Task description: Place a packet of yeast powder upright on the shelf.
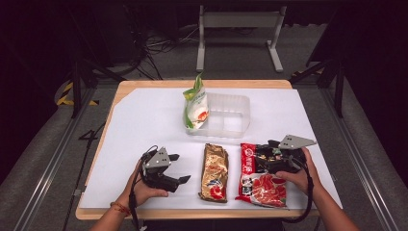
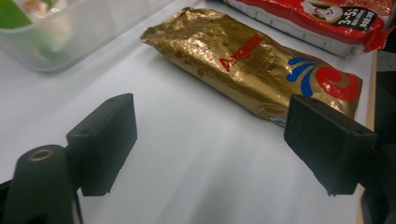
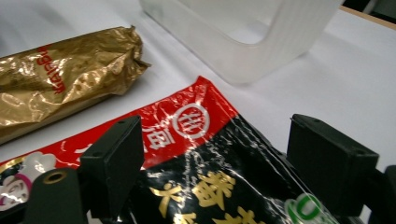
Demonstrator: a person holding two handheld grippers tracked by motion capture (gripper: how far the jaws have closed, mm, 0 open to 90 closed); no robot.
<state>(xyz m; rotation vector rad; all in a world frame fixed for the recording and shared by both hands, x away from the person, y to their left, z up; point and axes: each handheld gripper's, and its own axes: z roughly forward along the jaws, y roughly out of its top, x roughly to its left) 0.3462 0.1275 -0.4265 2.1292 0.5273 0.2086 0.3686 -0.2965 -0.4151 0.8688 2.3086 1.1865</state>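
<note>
In the high view, a white sheet is being seen spread over a wooden table. Toward the far side a clear plastic tray is being occupied at its left compartment by a green and white packet, which is standing upright and leaning against the tray's left wall. Nearer the person, a gold packet is lying lengthwise, with a red and black packet just beside it on the right. The left gripper is being held low over bare sheet, left of the gold packet and apart from it, its jaws parted. The right gripper is being held over the far end of the red and black packet, with the person's right hand wrapped round its body.

In the left gripper view, the jaws are being held wide apart with nothing between them but white sheet; the gold packet is lying beyond them, the right jaw just in front of its near end. The red and black packet and the tray are being shown farther off.

In the right gripper view, the jaws are being held spread on either side of the red and black packet, whose dark printed end is lying between them; whether the pads are touching the wrapper cannot be told. The gold packet is lying to the left and the tray beyond
</note>
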